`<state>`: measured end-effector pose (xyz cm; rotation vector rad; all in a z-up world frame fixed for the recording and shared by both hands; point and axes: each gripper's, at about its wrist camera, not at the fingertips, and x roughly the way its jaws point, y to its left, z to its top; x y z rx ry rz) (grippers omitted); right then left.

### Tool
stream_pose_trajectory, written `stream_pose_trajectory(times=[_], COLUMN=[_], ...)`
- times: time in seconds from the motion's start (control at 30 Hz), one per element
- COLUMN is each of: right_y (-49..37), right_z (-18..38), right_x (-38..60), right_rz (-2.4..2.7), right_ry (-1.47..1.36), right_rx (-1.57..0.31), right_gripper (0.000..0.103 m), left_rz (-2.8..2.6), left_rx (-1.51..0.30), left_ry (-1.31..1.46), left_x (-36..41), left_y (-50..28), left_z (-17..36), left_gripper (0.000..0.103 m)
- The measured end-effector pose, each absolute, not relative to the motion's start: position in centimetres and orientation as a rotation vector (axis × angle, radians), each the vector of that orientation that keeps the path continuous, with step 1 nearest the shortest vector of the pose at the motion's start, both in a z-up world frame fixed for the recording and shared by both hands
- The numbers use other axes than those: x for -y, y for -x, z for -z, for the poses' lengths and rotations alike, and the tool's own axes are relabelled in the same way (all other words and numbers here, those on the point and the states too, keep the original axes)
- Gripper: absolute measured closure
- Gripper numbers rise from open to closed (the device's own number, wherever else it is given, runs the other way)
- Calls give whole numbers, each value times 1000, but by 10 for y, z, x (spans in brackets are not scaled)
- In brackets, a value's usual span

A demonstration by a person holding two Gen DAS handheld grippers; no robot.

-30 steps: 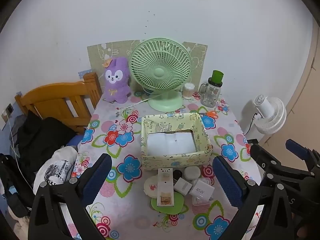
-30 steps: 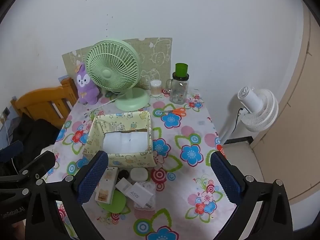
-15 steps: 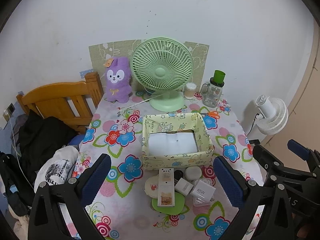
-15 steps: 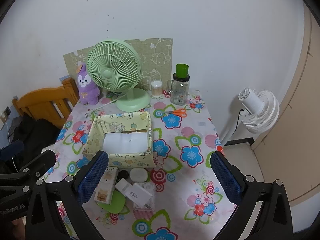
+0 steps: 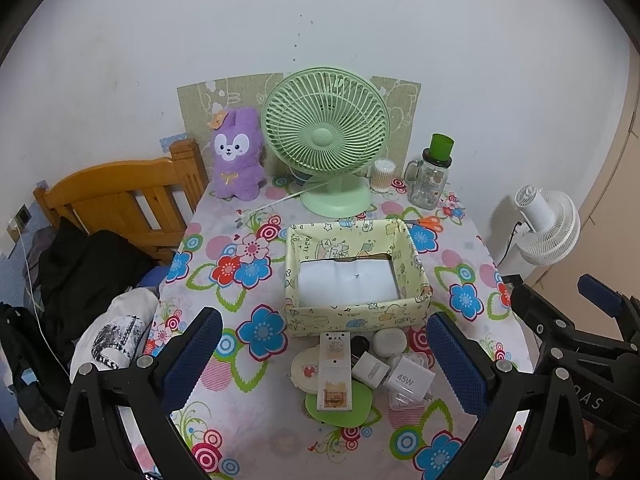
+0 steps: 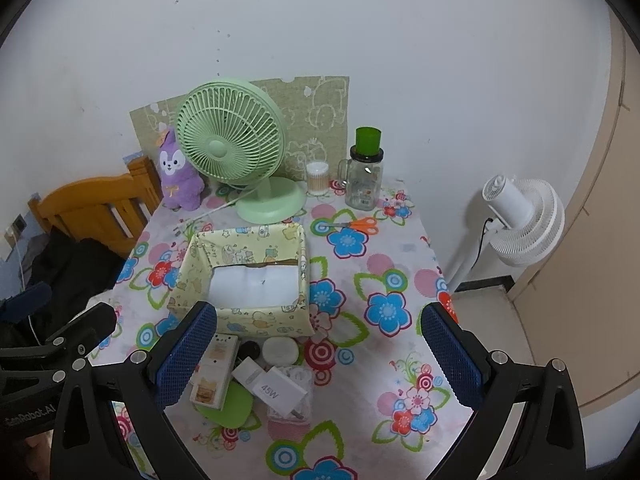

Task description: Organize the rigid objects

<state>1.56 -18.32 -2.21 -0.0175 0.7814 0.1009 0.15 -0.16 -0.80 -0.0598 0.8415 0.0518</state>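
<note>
Blue-padded left gripper (image 5: 324,356) and right gripper (image 6: 320,346) hover above floral tabletop (image 5: 248,400), fingers spread wide, empty, near yellow patterned box (image 5: 356,316).

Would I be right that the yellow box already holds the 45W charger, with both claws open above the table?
Not quite: the yellow box holds no charger. The 45W charger lies on the table in front of it, as the left wrist view shows. Both the left claw and right claw are open.

high side-by-side views, shared floral table (image 5: 248,412)
</note>
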Motion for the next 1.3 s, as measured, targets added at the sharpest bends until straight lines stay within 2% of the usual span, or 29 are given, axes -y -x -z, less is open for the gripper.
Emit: stream_pose_trajectory(times=[1.3], right_y=[-23], right_z=[28], right_x=[182], right_rz=[-115], right_ry=[37], right_rx=[-756], right_gripper=[0], left_rz=[-26], left_rx=[-854], left_ry=[50], left_x=[0], left_y=[-14], left_z=[22], left_gripper=[0])
